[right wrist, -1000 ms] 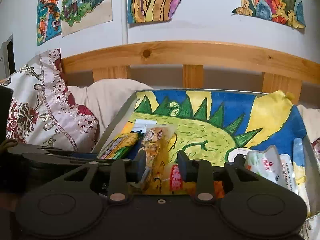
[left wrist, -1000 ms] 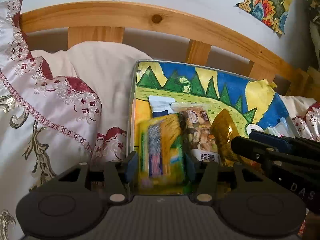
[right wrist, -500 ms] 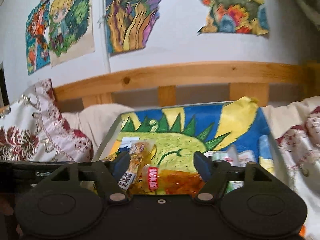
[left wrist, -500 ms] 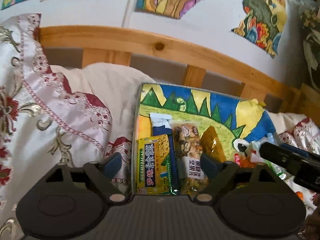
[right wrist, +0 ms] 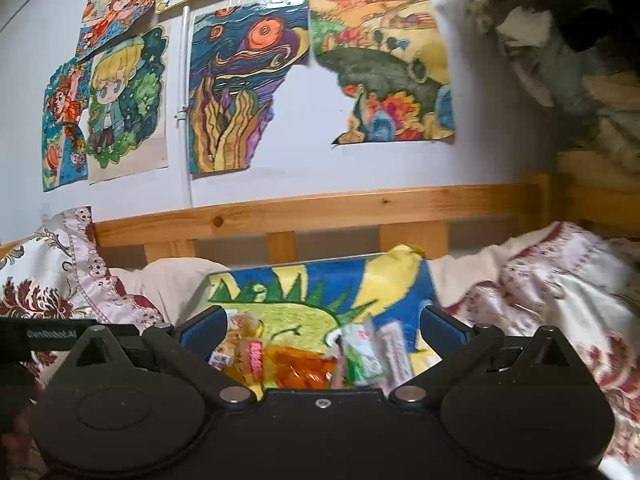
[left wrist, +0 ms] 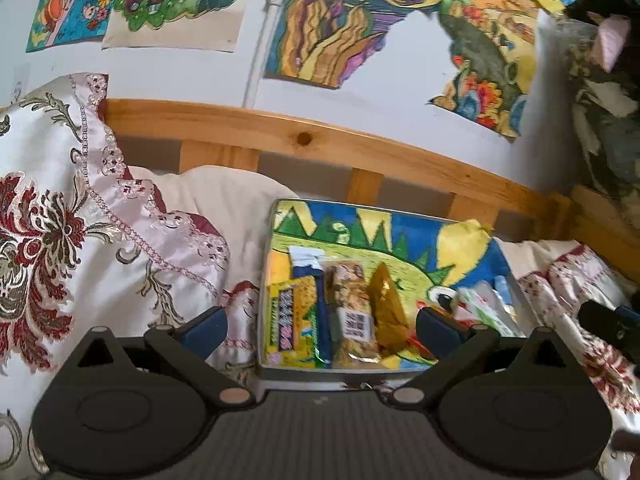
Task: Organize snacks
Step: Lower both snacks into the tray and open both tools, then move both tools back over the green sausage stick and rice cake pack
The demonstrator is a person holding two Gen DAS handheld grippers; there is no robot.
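A tray (left wrist: pixel 360 371) lined with a dinosaur picture lies on the bed. In it lie a yellow-green snack pack (left wrist: pixel 290 322), a blue-white pack (left wrist: pixel 316 284), a nut bar (left wrist: pixel 352 312), a golden pouch (left wrist: pixel 386 308) and green-white packets (left wrist: pixel 486 308). My left gripper (left wrist: pixel 320 326) is open and empty, above the tray's near edge. My right gripper (right wrist: pixel 322 328) is open and empty, above an orange pack (right wrist: pixel 300 368) and a green-white packet (right wrist: pixel 362 350) in the tray (right wrist: pixel 208 280).
A flowered pillow (left wrist: pixel 60 248) lies left of the tray, a white pillow (left wrist: pixel 224 200) behind it. A flowered quilt (right wrist: pixel 552 292) lies on the right. A wooden bed rail (left wrist: pixel 320 140) and a wall with drawings (right wrist: pixel 240 92) stand behind.
Both grippers opened, let go of their snack packs in the tray, then pulled back and up. The yellow-green pack and the orange pack now lie in the tray.
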